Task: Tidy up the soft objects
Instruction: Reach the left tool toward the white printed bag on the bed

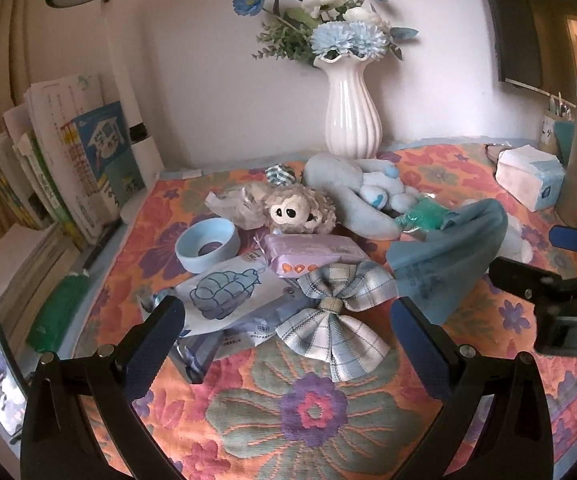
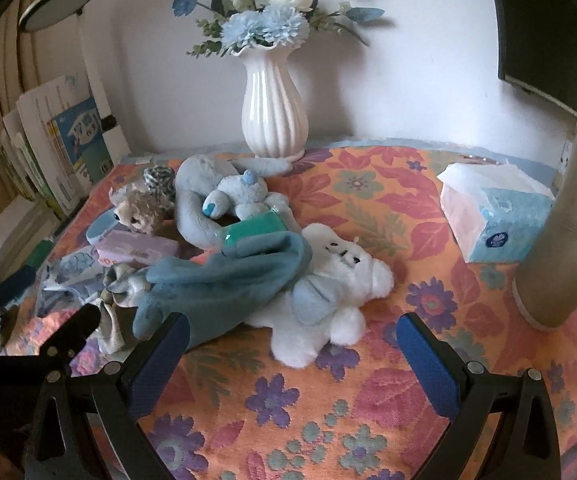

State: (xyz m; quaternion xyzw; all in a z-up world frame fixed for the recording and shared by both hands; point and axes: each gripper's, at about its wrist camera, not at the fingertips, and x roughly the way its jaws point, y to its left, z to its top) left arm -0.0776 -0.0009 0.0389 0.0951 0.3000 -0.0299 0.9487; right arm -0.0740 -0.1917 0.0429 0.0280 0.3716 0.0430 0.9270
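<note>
A heap of soft things lies on the flowered tablecloth. A plaid blue bow lies nearest my left gripper, which stands open just in front of it. Behind it are a purple wipes pack, a printed pouch, a fluffy big-eyed toy, a long-eared blue plush and a teal cloth. My right gripper is open in front of a white plush, whose left side lies under the teal cloth. The right gripper's body shows at the right edge of the left wrist view.
A white ribbed vase of blue flowers stands by the back wall. A tissue pack and a tall cylinder are at the right. Books lean at the left. A blue bowl sits by the heap.
</note>
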